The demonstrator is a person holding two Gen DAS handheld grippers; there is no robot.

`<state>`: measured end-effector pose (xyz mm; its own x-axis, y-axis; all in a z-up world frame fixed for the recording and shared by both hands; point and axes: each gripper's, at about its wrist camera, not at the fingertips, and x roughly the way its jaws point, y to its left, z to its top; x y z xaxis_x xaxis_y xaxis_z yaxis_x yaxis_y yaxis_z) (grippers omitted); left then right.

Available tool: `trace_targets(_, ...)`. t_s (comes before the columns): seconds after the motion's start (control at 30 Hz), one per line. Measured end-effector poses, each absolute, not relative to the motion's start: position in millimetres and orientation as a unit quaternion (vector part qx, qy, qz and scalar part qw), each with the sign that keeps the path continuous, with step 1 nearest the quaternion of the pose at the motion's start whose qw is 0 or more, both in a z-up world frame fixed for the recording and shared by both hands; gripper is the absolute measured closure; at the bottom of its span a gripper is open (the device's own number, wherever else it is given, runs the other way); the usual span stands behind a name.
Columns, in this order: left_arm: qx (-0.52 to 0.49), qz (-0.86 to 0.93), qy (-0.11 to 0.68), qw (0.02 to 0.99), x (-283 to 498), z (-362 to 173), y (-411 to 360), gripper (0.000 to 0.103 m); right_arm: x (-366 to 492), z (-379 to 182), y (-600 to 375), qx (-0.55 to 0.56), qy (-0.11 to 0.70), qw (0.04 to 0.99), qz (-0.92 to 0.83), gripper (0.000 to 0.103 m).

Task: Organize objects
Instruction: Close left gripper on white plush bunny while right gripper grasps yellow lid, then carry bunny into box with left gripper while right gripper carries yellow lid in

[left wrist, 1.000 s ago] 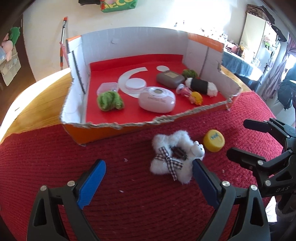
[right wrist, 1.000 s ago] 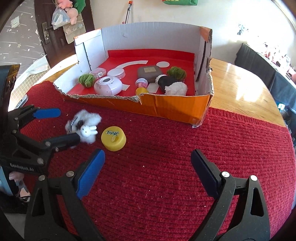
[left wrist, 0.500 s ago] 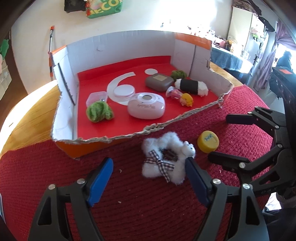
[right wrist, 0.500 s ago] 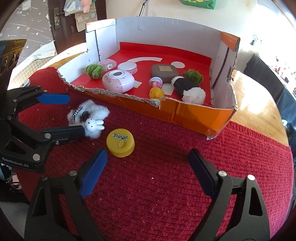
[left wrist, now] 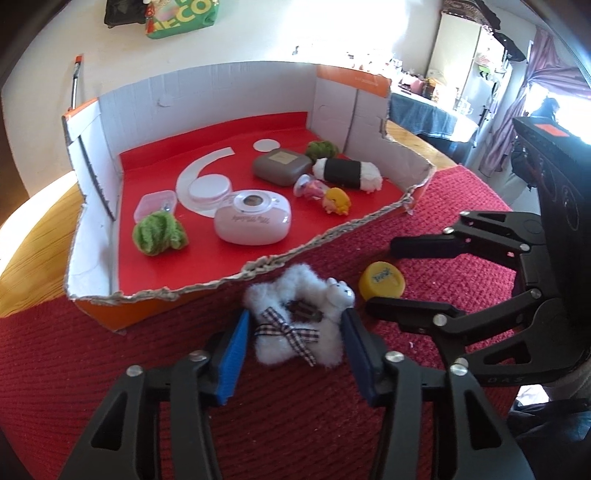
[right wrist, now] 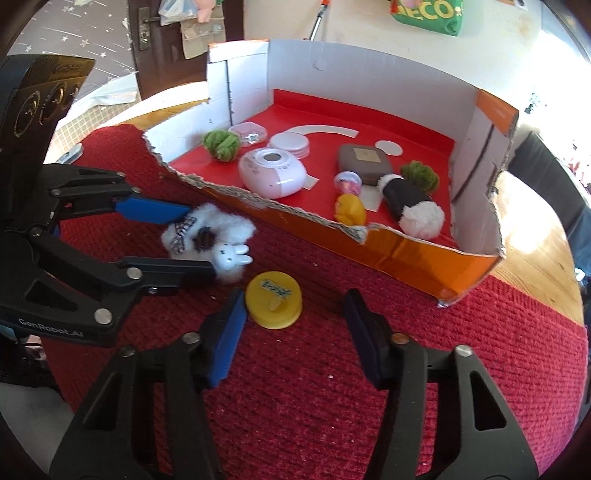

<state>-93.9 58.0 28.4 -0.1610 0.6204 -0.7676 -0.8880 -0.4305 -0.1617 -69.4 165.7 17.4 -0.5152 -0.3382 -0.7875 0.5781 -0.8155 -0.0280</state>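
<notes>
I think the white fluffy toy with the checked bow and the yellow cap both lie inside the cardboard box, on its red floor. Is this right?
Not quite. The white fluffy toy and the yellow cap both lie outside the cardboard box, on the red knitted mat before its torn front wall. The right wrist view shows it.

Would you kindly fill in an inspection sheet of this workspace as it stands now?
Surface: red woven cloth over a wooden table.
Job's things: white plush toy and yellow cap on the cloth; cardboard box holds several small items.
Clutter: small crumbs on the cloth.
Grippers: left gripper closing, its pads against the plush toy; right gripper closing, the cap at its left pad, not gripped.
Cables: nothing seen.
Surroundings: door, green bag on the wall.
</notes>
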Motion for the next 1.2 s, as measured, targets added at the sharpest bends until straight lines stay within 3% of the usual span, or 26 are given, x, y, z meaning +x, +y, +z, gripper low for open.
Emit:
trace_targets(0.1,-0.398,0.746,0.168,0.507,-92,29,58,0.059,-67,18,163,0.410,0.143,0.283,-0.855,0.074)
trace_targets(0.73,-0.382,0.757,0.141,0.511,-82,50,39,0.063,-50,41,170,0.387,0.130,0.282,-0.868,0.074)
trace_targets(1.2,-0.355,0.764,0.093,0.531,-86,100,22,0.063,-43,80,176,0.355,0.103,0.297,-0.880,0.074)
